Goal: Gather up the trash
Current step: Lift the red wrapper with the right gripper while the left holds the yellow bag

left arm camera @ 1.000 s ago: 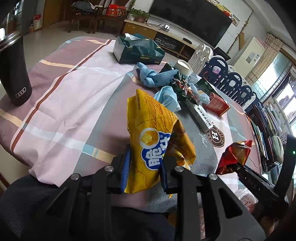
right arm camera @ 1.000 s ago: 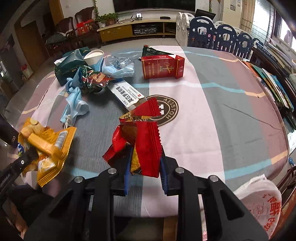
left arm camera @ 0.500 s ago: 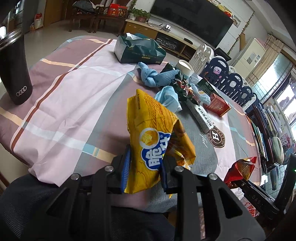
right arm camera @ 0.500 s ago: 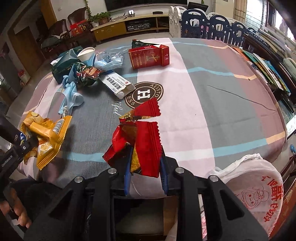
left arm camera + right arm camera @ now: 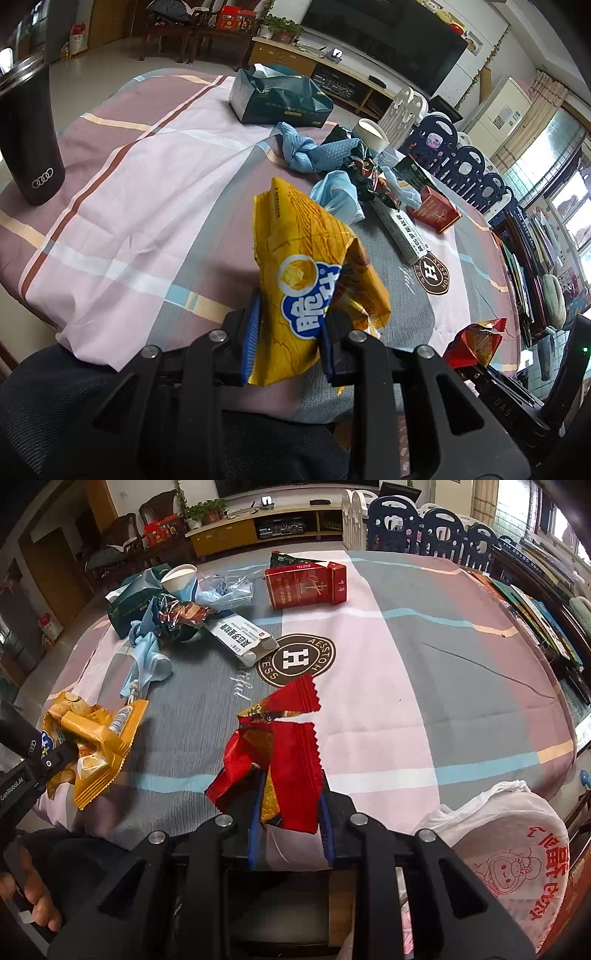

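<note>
My left gripper [image 5: 290,334] is shut on a yellow snack bag [image 5: 306,273] and holds it above the near table edge; the bag also shows in the right wrist view [image 5: 92,746]. My right gripper [image 5: 290,812] is shut on a torn red wrapper [image 5: 284,749], held over the near edge; the wrapper also shows at lower right in the left wrist view [image 5: 476,341]. More trash lies mid-table: a red carton [image 5: 306,585], a white box [image 5: 240,640], a blue mask [image 5: 147,664], a dark foil wrapper [image 5: 181,618] and a paper cup [image 5: 179,576].
A white plastic bag with red print [image 5: 513,849] hangs open below the table's right near edge. A black tumbler [image 5: 27,136] stands at the left edge. A green tissue pack [image 5: 280,98] lies at the far side. Chairs and bookshelves stand beyond the table.
My right gripper with the red wrapper has pulled back toward the near table edge, and the white bag has come further into its view. My left gripper holds still.
</note>
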